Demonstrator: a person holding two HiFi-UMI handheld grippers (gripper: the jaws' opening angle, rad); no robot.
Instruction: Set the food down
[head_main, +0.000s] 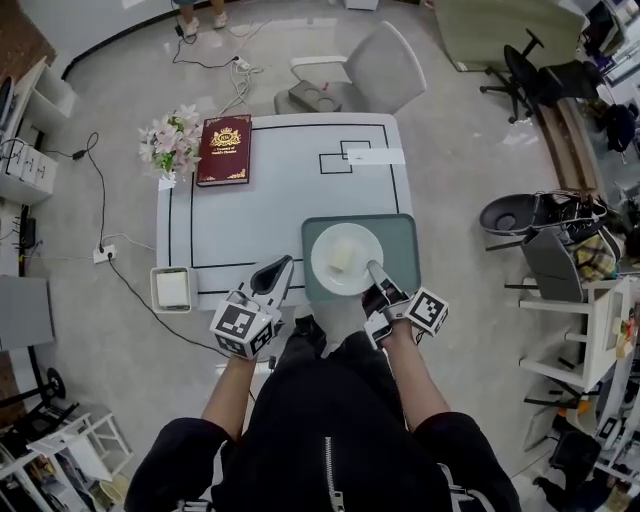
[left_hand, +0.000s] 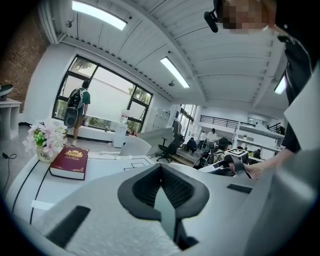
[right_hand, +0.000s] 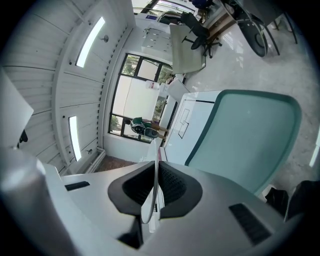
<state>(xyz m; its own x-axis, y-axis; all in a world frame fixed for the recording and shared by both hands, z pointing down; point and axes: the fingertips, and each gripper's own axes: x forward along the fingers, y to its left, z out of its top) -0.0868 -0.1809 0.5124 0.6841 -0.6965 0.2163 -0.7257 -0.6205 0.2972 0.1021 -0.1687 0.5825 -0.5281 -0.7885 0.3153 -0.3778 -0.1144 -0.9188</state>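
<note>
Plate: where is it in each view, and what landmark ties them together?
Head view: plate on the green tray, right gripper clamping its near rim.
Left gripper view: not discernible.
Right gripper view: plate edge-on, pinched between the jaws.
Shared landmark: black rectangles on the table.

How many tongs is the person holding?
2. The left tongs are closed and empty at the table's near edge, beside the green tray. The right tongs pinch the rim of the white plate over that tray. None seem hidden.
</note>
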